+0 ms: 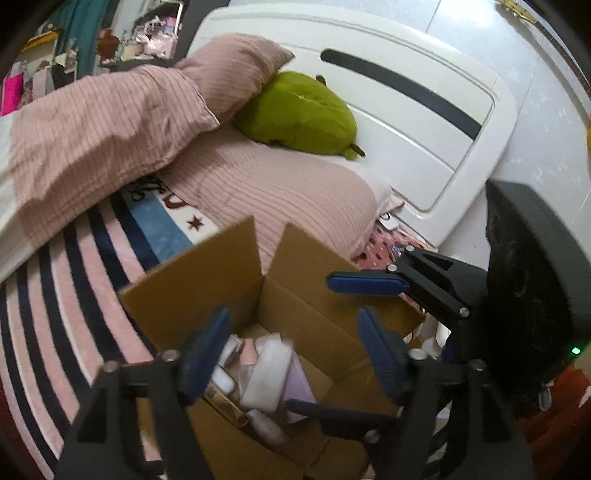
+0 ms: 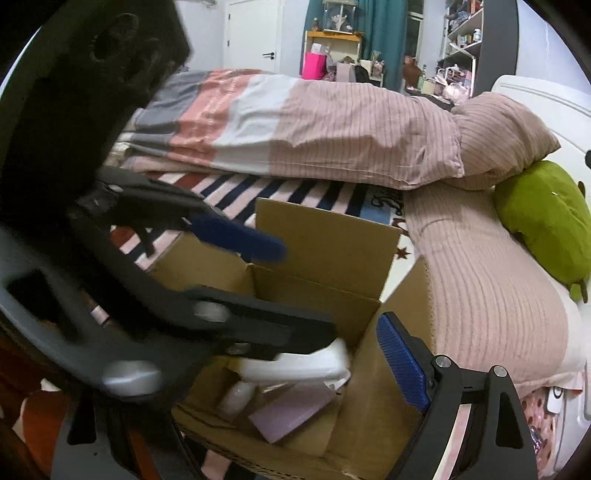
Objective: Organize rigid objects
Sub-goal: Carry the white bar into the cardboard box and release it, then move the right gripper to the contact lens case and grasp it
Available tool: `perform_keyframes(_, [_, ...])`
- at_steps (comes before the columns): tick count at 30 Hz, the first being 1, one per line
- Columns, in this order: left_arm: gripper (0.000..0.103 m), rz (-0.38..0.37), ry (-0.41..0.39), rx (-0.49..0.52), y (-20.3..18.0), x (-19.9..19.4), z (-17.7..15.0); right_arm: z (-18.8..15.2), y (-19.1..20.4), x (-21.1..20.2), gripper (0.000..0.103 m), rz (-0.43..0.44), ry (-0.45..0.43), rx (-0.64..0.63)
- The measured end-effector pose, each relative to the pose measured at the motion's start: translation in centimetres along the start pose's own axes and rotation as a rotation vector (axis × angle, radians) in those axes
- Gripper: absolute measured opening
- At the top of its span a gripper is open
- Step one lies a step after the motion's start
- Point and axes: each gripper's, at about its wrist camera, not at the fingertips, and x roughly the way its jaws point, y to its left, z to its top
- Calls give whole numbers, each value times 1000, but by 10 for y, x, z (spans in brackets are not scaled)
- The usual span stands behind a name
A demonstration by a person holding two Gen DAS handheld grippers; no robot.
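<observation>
Bedding fills both views, a pink striped duvet (image 1: 96,140) lying over a striped blanket (image 1: 55,295); the left wrist view alone shows the full white headboard (image 1: 424,122) with its dark bar, while the right wrist view alone shows the far room, with a white door (image 2: 255,35), a teal curtain (image 2: 384,33) and cluttered shelves (image 2: 461,40); two pink pillows (image 1: 236,70) lie by the headboard, and one green plush toy (image 1: 299,114) rests against them; one open cardboard box (image 1: 295,306) sits on the bed with its flaps up, and both grippers hang over it; the left gripper (image 1: 295,354) has its two blue-padded fingers (image 1: 205,350) spread wide apart above the box, holding nothing; the right gripper (image 2: 332,365) also stands with fingers apart and empty, though its near finger is hidden behind the left gripper's black frame in its own view, and only one blue pad (image 2: 402,362) shows clearly there; inside the box lie a white rounded container (image 1: 267,373), a lilac flat box (image 2: 291,411) and a small white bottle (image 2: 236,398), with further small items too blurred to count.
</observation>
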Motion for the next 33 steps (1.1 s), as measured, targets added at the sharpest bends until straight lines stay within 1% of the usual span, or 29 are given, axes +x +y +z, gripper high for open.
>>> perform_keyframes(1, [70,6,-8,4,0,-5,-1,-1,0,-2,92,2,-4,5])
perform_keyframes(4, [71,33,-26,12,1,-18,-3,0,2,-6,92,1,-9,10])
perform_keyframes(9, [71,76,-74,-3,6,-51,-12,2,13,-14,92,5,-21,1])
perform_keyframes(12, [71,108,-104,-8,12,-75,-23,6,25,-22,92,10,-26,-19])
perform_keyframes(17, [71,156,-157,-55,31,-122,-46,19,58,-31,92,22,-49,-66])
perform_keyframes(20, [72,212,-187,-66,42,-147,-62,29,82,-34,92,47,-70,-85])
perform_keyframes(21, [74,227,-194,-72,47,-154,-68,32,87,-34,92,57,-73,-90])
perform_keyframes(23, [77,256,-211,-86,58,-169,-81,39,105,-30,92,83,-77,-105])
perform_keyframes(28, [78,330,-231,-141,92,-191,-114,55,151,-10,92,148,-88,-147])
perform_keyframes(29, [80,343,-235,-153,98,-194,-120,57,159,-4,92,162,-86,-154])
perform_keyframes(30, [84,355,-241,-165,106,-198,-127,58,167,2,92,174,-84,-165])
perform_keyframes(33, [85,376,-254,-193,126,-205,-148,58,191,21,92,213,-64,-208])
